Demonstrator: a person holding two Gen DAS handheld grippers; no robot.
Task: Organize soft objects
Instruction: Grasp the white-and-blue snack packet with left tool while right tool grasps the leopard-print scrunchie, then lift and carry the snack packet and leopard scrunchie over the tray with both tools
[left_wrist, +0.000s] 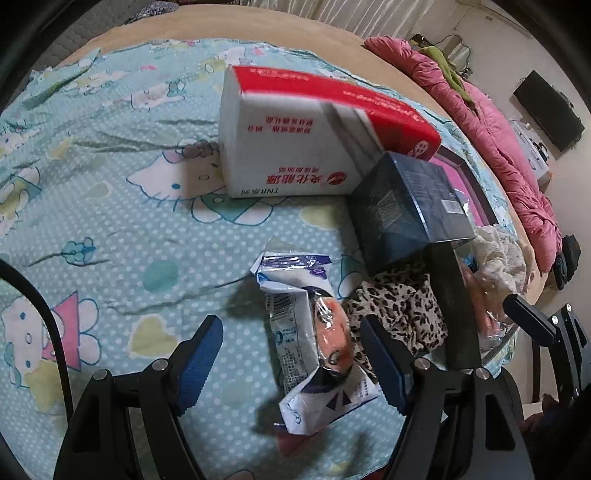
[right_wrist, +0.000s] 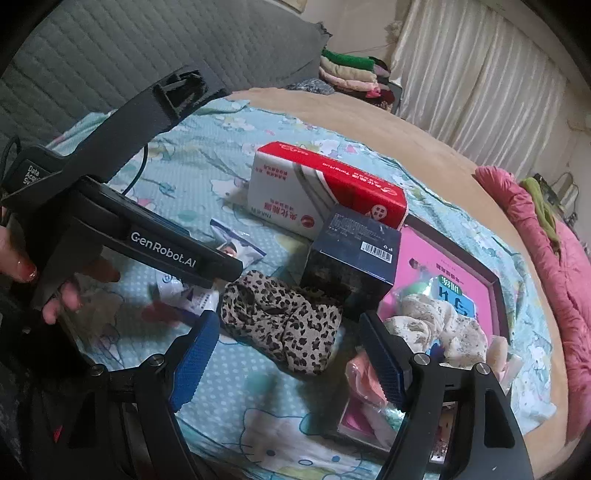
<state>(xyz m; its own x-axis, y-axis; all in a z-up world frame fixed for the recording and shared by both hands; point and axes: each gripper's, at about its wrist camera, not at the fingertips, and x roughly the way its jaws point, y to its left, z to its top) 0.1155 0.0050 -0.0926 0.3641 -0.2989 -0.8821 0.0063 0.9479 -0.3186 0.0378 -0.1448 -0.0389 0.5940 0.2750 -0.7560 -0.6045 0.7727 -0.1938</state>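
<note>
A white and blue plastic packet (left_wrist: 306, 339) lies on the Hello Kitty sheet (left_wrist: 122, 229), between the fingers of my open left gripper (left_wrist: 295, 358). A leopard-print cloth (right_wrist: 284, 325) lies beside it, between the fingers of my open right gripper (right_wrist: 288, 358); it also shows in the left wrist view (left_wrist: 399, 314). A cream lace cloth (right_wrist: 439, 328) and a pink soft packet (right_wrist: 364, 373) lie in a pink-lined tray (right_wrist: 491, 280). Neither gripper holds anything. The left gripper body (right_wrist: 155, 243) crosses the right wrist view and hides part of the packet (right_wrist: 236, 251).
A red and white carton (left_wrist: 295, 140) and a dark blue box (left_wrist: 406, 206) stand behind the cloths. A pink quilt (left_wrist: 509, 155) lies along the bed's far edge. Folded clothes (right_wrist: 351, 74) are stacked by the curtains.
</note>
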